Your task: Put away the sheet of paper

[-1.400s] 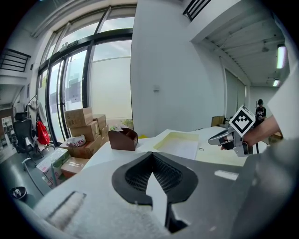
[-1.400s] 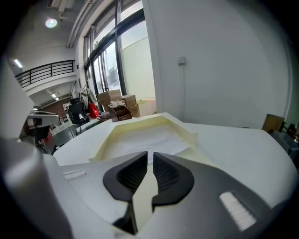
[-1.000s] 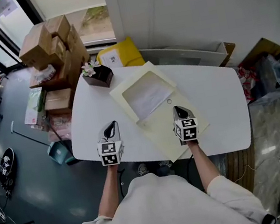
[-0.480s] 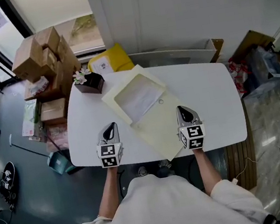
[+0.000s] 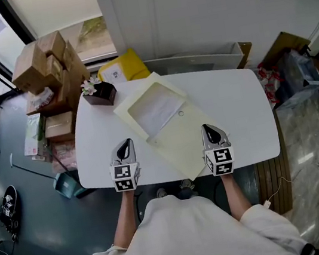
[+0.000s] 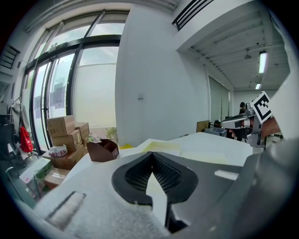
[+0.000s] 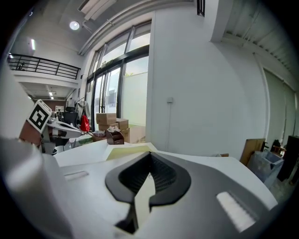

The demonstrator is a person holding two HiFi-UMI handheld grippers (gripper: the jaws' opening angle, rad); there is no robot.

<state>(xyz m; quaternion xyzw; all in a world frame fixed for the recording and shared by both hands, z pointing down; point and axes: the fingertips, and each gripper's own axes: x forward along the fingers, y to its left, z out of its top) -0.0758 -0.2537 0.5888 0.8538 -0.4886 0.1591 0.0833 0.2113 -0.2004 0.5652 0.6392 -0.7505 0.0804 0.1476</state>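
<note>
Lying inside the folder point(image 5: 190, 149), the sheet of paper point(image 5: 158, 111) runs diagonally.

Bright daylight from tall windows point(image 6: 60, 93), sharp focus, fisheye warp at edges

Print on the sheet point(image 5: 158, 113), in the folder point(image 5: 180, 144) on the table point(image 5: 234, 105), is too small to read. So is the label on the yellow parcel point(image 5: 128, 67) past the table's far edge. That edge hides the lower part of the grey tray point(image 5: 197, 62) behind it. At the table's near edge, the left gripper point(image 5: 127, 145) and right gripper point(image 5: 209, 132) hide most of the hands holding them. In the left gripper view the gripper's body covers the near table.
</note>
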